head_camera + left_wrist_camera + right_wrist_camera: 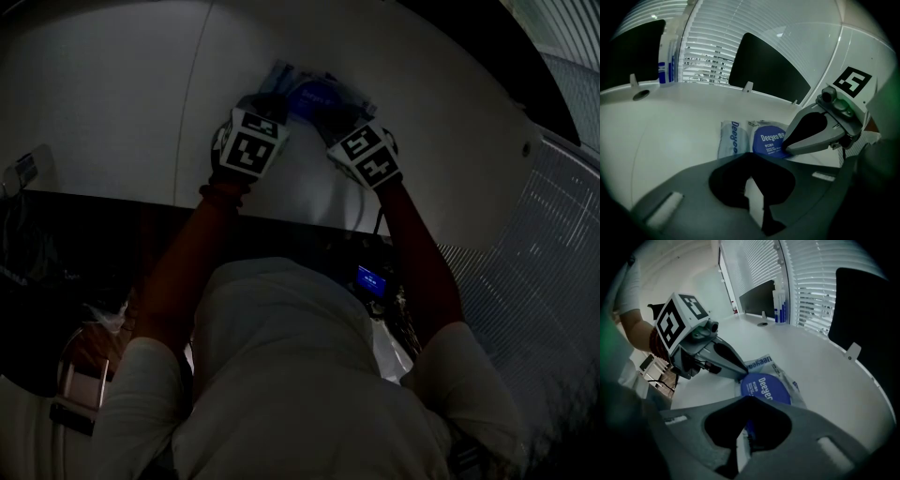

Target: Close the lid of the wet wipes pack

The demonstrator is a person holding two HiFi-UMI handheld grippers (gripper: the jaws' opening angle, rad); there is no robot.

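The wet wipes pack (732, 139) lies flat on the white table (665, 126), directly ahead of both claws. My right claw (786, 148) is closed on nothing, its tip set down at the rim of the round blue lid (768, 140). My left claw (739, 374) is likewise closed, its tip against the pack just beside the lid. Treat the pouch as light, soft film, likely to slide and buckle; only the lid looks stiff. Steady the pouch near its edge and press on the lid's rim.
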